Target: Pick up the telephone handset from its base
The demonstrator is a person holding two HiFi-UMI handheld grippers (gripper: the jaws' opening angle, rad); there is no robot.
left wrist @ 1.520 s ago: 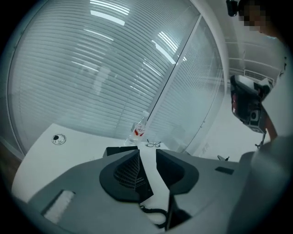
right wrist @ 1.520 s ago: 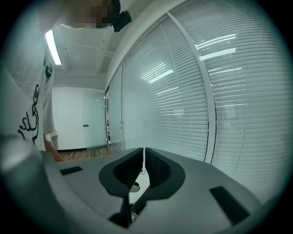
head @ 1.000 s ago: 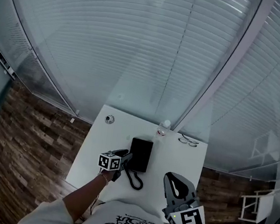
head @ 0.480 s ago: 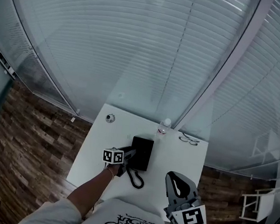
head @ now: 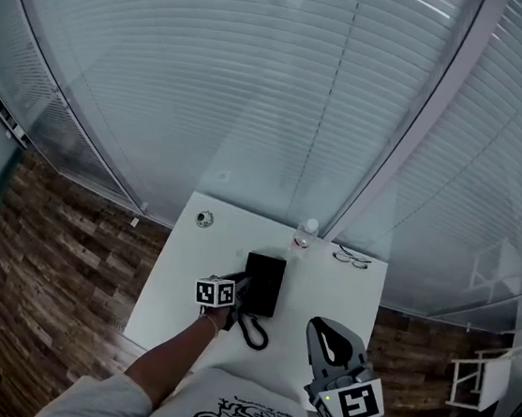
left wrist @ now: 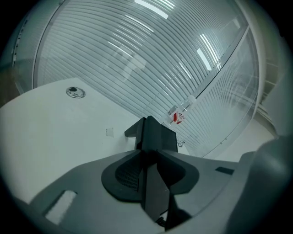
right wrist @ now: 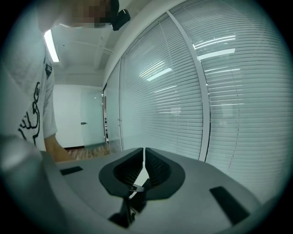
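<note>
A black telephone base [head: 266,281] sits mid-table on the white table [head: 172,282], with its coiled cord [head: 253,333] looping toward me. The black handset [left wrist: 153,135] lies along the base's left side. My left gripper [head: 237,291] is at that side, and in the left gripper view its jaws [left wrist: 149,154] are closing, with the handset's dark body filling the gap between the pads. My right gripper [head: 325,333] hovers at the table's near right edge, away from the phone. In the right gripper view it [right wrist: 143,153] is shut with nothing in it.
A small water bottle [head: 306,234] and a pair of glasses [head: 352,260] lie at the table's far edge by the blinds. A round cable grommet [head: 205,219] is at the far left corner. Wood flooring surrounds the table.
My left gripper has moved forward and down to the phone's left side, and its jaws now sit around the handset. The right gripper has stayed still.
</note>
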